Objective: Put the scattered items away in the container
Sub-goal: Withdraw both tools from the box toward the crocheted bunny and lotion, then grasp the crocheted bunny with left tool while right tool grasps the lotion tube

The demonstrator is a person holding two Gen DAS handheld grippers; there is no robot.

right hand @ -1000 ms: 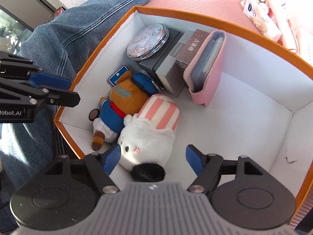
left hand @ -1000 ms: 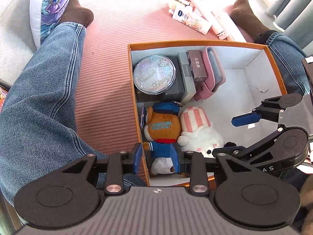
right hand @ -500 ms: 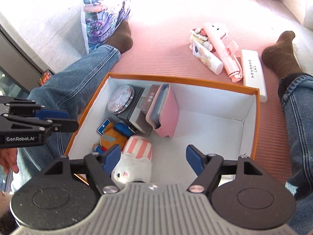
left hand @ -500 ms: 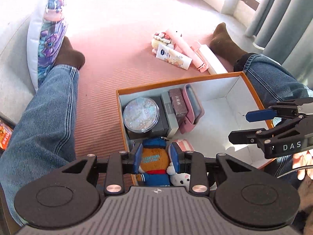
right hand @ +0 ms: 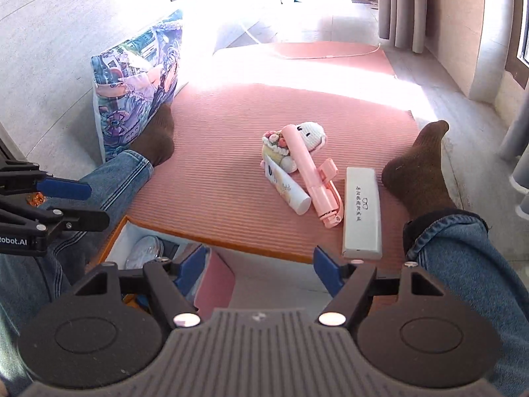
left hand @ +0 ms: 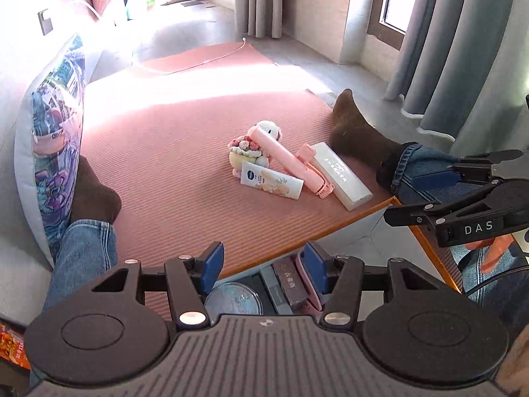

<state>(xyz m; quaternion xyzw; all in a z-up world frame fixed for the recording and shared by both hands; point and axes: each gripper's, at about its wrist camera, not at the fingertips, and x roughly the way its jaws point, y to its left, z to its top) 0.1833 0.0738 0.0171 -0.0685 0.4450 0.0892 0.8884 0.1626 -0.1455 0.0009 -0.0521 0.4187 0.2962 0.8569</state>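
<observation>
Scattered items lie in one cluster on the pink mat point(right hand: 215, 152), beyond the far rim of the orange box point(right hand: 251, 248) — a cream tube point(right hand: 289, 188), a pink selfie stick point(right hand: 309, 172), a white case point(right hand: 362, 211) and a crocheted toy point(right hand: 309, 132). The long things run roughly away from both grippers, the case nearest the box. The right gripper point(right hand: 258, 266) faces the cluster more squarely, its jaws wide apart and empty. The left gripper point(left hand: 263, 266) has just been opening — nothing between its fingers. Inside the box already: a round glittery tin point(left hand: 233, 299), a dark small box point(left hand: 287, 284) and a pink pouch point(right hand: 215, 281).
</observation>
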